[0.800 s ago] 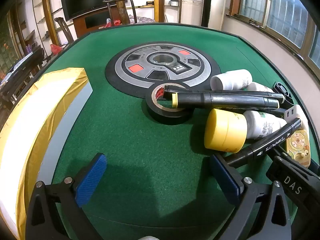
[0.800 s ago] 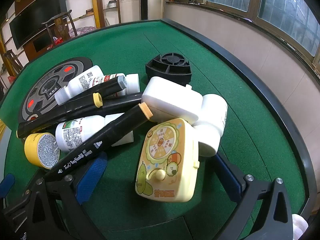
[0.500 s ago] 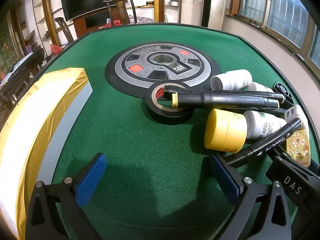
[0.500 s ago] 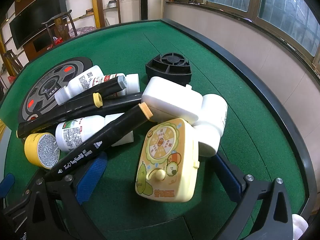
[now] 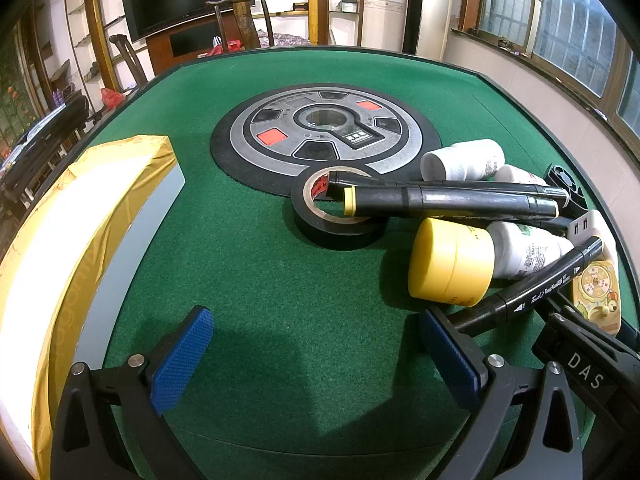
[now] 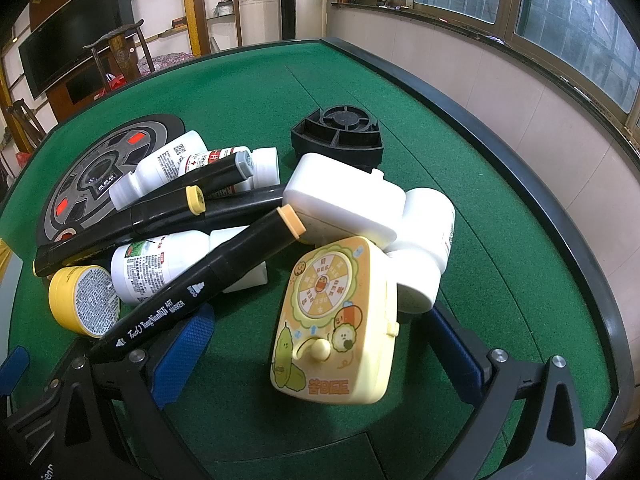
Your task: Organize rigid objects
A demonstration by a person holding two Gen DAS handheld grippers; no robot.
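Note:
A pile of objects lies on the green felt table (image 5: 280, 280). In the right wrist view I see a yellow cartoon toy box (image 6: 336, 324), a white adapter (image 6: 340, 204), black art markers (image 6: 208, 284), white bottles (image 6: 160, 268), a yellow-lidded jar (image 6: 82, 300) and a black fan part (image 6: 338, 134). My right gripper (image 6: 320, 356) is open, with the toy box between its jaws, untouched. My left gripper (image 5: 316, 348) is open and empty over bare felt, left of the pile. The left wrist view shows a black tape roll (image 5: 336, 216), the jar (image 5: 450, 266) and markers (image 5: 448, 200).
A round grey and black panel (image 5: 324, 132) sits at the table's centre. A yellow and white box (image 5: 60, 248) lies along the left edge. The table has a raised black rim (image 6: 520, 168). Chairs, shelves and a TV stand beyond.

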